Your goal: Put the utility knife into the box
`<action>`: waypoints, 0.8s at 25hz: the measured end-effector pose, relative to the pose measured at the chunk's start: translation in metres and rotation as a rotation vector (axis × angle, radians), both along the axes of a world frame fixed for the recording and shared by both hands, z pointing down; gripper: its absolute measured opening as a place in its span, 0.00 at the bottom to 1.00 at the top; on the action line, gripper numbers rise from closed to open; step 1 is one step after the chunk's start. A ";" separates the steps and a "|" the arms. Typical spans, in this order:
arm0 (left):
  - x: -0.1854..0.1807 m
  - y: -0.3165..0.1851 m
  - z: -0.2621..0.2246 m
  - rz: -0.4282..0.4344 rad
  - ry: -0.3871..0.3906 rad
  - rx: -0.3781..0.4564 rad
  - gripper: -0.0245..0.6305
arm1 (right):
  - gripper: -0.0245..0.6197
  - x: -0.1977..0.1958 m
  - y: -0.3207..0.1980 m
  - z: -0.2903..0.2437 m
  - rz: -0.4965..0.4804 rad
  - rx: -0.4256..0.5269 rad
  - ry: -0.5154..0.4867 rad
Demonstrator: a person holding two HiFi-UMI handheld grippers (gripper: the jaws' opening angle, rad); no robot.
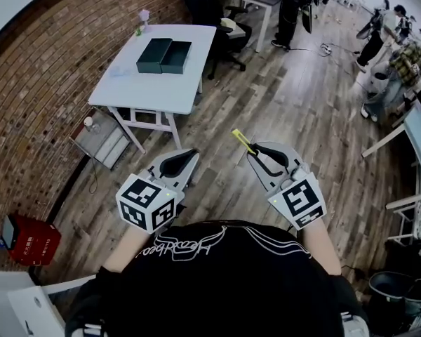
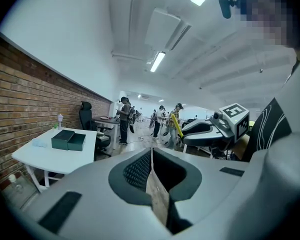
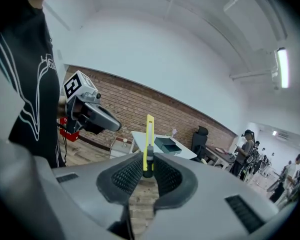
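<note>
Head view: your black shirt (image 1: 217, 279) fills the bottom edge. The box (image 1: 163, 55) sits on the white table (image 1: 189, 83), well ahead of both grippers.

Left gripper view: your left gripper (image 2: 151, 156) is clenched, empty.

Right gripper view: your right gripper (image 3: 147, 165) grasps the yellow utility knife (image 3: 149, 134), which sticks out past the tips.
</note>
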State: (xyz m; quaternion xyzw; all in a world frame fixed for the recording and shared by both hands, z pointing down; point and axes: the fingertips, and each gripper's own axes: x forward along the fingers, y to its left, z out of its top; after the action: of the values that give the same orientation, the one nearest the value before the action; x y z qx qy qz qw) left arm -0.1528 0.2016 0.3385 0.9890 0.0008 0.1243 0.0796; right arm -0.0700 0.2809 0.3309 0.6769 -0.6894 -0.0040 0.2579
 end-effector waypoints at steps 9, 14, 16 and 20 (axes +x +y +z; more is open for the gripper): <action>0.024 -0.009 0.014 -0.021 -0.026 -0.007 0.09 | 0.14 0.027 -0.006 0.026 -0.005 -0.025 -0.029; 0.033 -0.033 0.024 -0.041 -0.046 -0.037 0.09 | 0.14 0.038 -0.032 0.033 -0.031 -0.040 -0.040; 0.043 -0.048 0.027 -0.046 -0.045 -0.044 0.09 | 0.14 0.047 -0.046 0.034 -0.034 -0.043 -0.039; 0.072 -0.083 0.033 -0.039 -0.047 -0.055 0.09 | 0.14 0.076 -0.079 0.039 -0.028 -0.061 -0.035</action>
State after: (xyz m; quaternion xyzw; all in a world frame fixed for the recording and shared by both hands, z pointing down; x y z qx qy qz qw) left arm -0.0807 0.1184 0.3714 0.9831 -0.0167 0.1458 0.1090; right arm 0.0061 0.2014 0.3698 0.6589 -0.7031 0.0251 0.2662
